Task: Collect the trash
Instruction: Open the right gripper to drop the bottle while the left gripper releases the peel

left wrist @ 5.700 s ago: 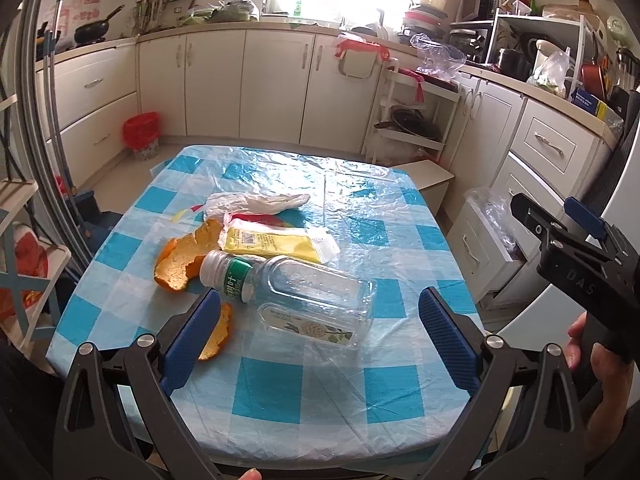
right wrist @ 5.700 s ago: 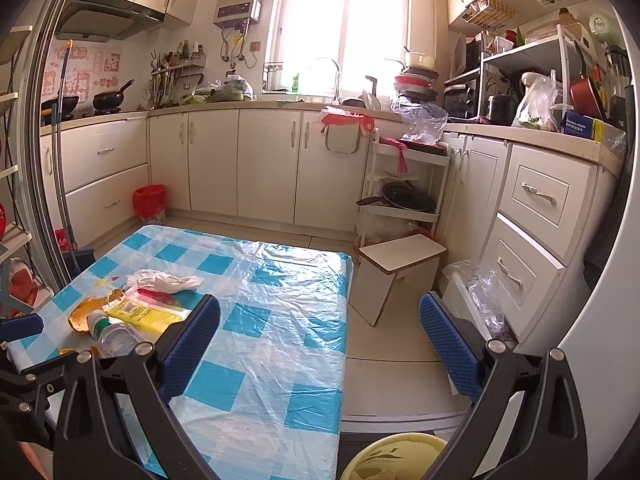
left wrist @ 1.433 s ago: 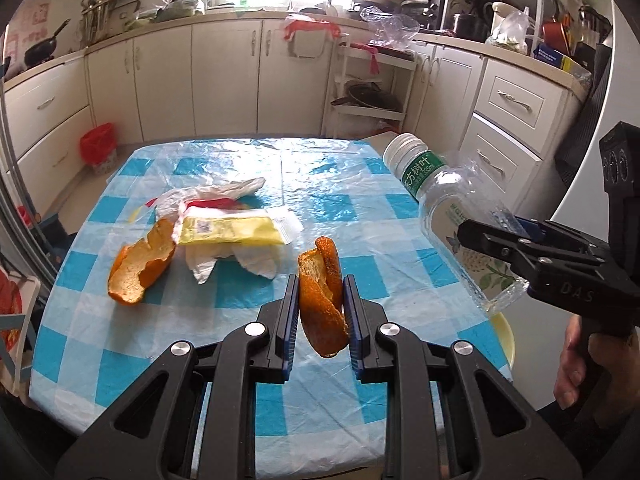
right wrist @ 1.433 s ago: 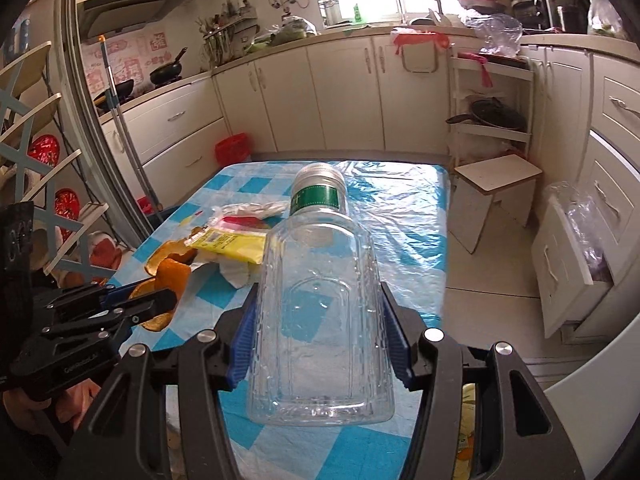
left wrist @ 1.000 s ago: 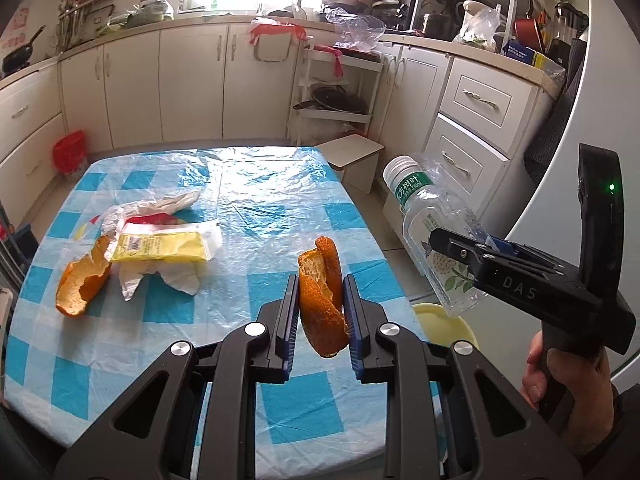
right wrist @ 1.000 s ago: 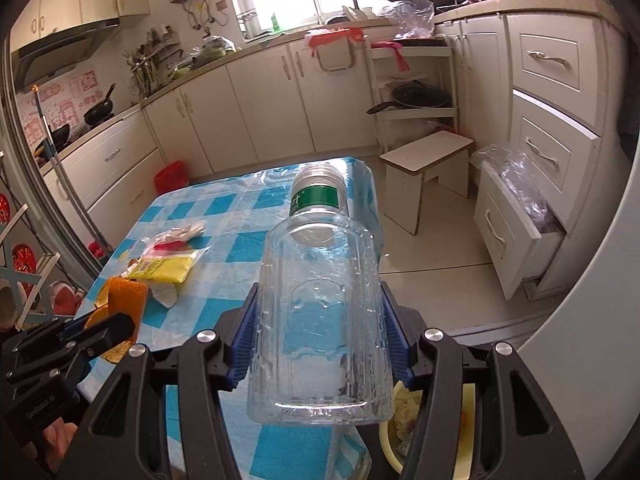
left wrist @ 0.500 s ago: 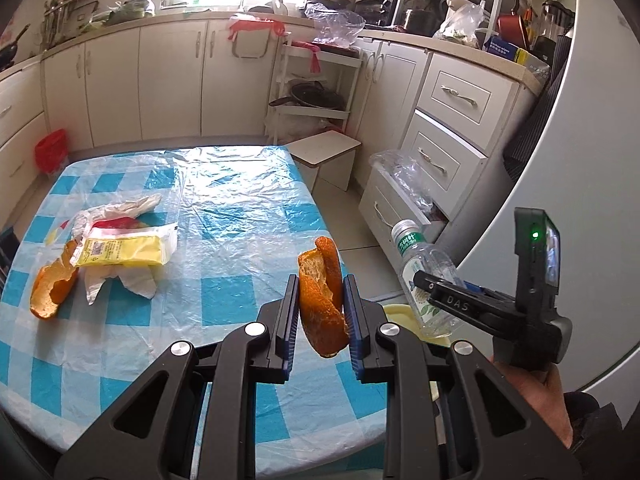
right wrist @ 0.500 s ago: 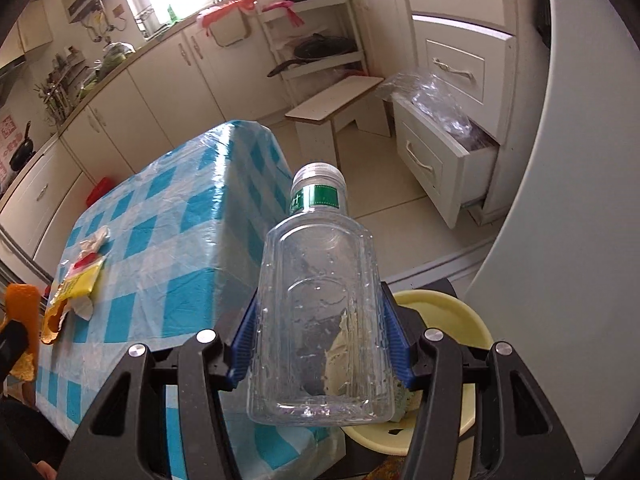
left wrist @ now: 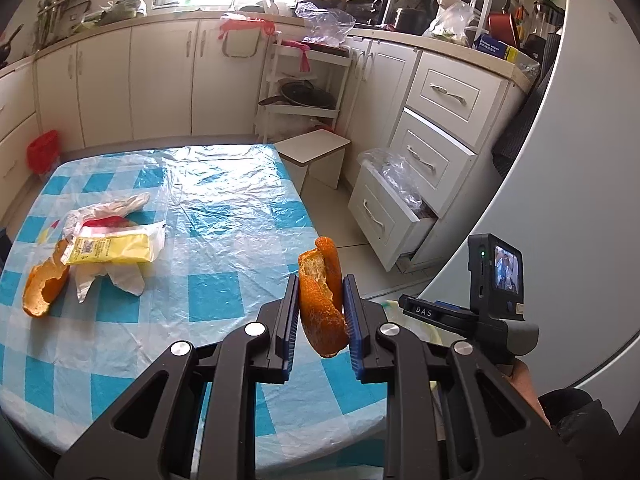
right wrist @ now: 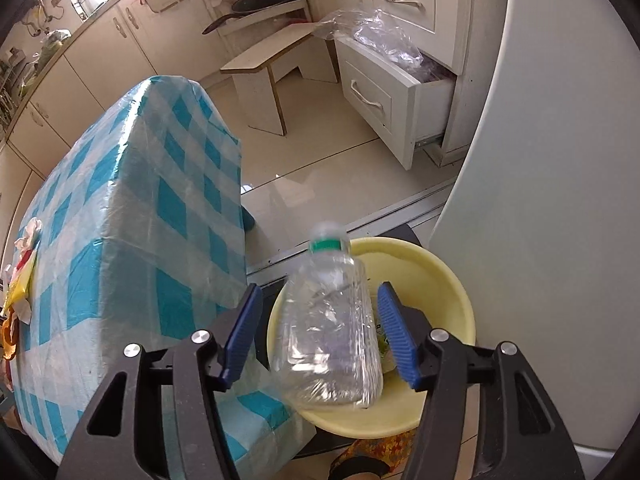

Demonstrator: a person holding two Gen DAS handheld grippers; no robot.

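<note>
While the left gripper [left wrist: 322, 320] is sitting over the near right corner of the table [left wrist: 224, 216], its blue fingers [left wrist: 289, 322] are pinching an orange peel [left wrist: 322, 304] that is standing on end, long axis vertical, tip pointing up, pale inside facing left. The right gripper [right wrist: 320, 334] is hanging over a yellow bowl [right wrist: 424, 276] beside the table's edge, fingers [right wrist: 394, 336] spread apart and touching nothing. A clear plastic bottle [right wrist: 328, 328] is showing blurred between them over the bowl, long axis running away from the camera, green-banded neck and white cap pointing at the far rim. Label text on the bottle is too blurred to read. In the left view the right gripper [left wrist: 452, 316] is showing white "DAS" lettering on its black body, and a small lit screen is facing the camera. On the table's left side a yellow wrapper [left wrist: 116, 245] with a barcode is lying flat, long axis left-right, its print too small to read, over crumpled white plastic [left wrist: 110, 210]. A second orange peel [left wrist: 42, 286] is touching the wrapper's left end.
</note>
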